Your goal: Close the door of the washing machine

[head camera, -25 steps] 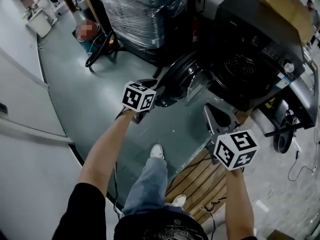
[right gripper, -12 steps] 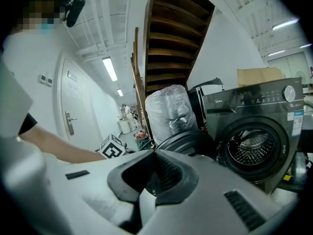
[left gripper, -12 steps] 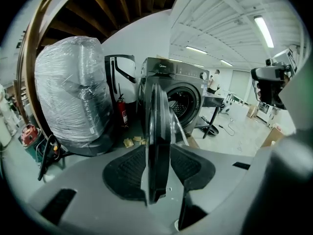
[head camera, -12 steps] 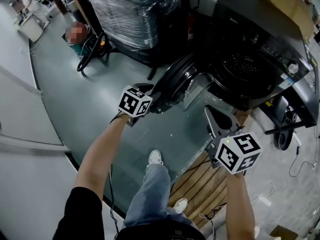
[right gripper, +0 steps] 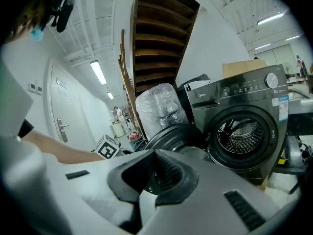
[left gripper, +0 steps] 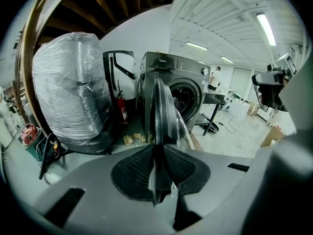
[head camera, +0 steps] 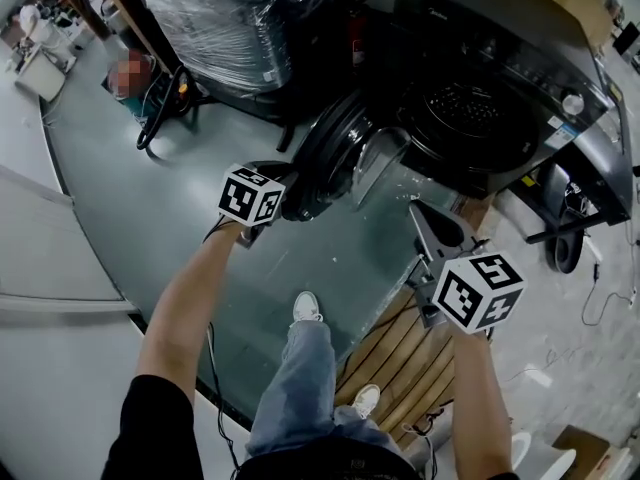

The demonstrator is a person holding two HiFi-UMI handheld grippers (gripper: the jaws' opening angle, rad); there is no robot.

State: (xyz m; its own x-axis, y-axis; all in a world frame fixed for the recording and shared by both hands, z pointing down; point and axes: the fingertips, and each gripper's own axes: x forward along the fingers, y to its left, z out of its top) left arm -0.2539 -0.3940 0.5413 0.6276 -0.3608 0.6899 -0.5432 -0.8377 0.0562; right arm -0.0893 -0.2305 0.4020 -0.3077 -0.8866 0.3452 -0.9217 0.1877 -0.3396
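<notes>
A dark front-loading washing machine (head camera: 520,58) stands with its drum opening (head camera: 465,108) uncovered. Its round door (head camera: 325,158) hangs swung out to the left, the glass bowl (head camera: 378,163) facing the drum. My left gripper (head camera: 285,196) is at the door's outer rim. In the left gripper view the door (left gripper: 159,106) shows edge-on and its rim runs between the pads (left gripper: 139,173) of the left gripper (left gripper: 157,173), whose jaws have just been closing onto it. My right gripper (head camera: 432,226) hangs in front of the machine, below the opening, holding nothing, its jaws together (right gripper: 155,176).
A large pallet load wrapped in plastic film (head camera: 220,18) stands left of the machine, with a fire extinguisher (left gripper: 121,109) beside it. Cables (head camera: 160,118) lie on the grey floor. A wooden pallet (head camera: 400,358) lies under the machine's front, by my feet (head camera: 308,308).
The left gripper has sunk to the door's rim and its jaws have closed on it. The right gripper has dropped a little in front of the machine.
</notes>
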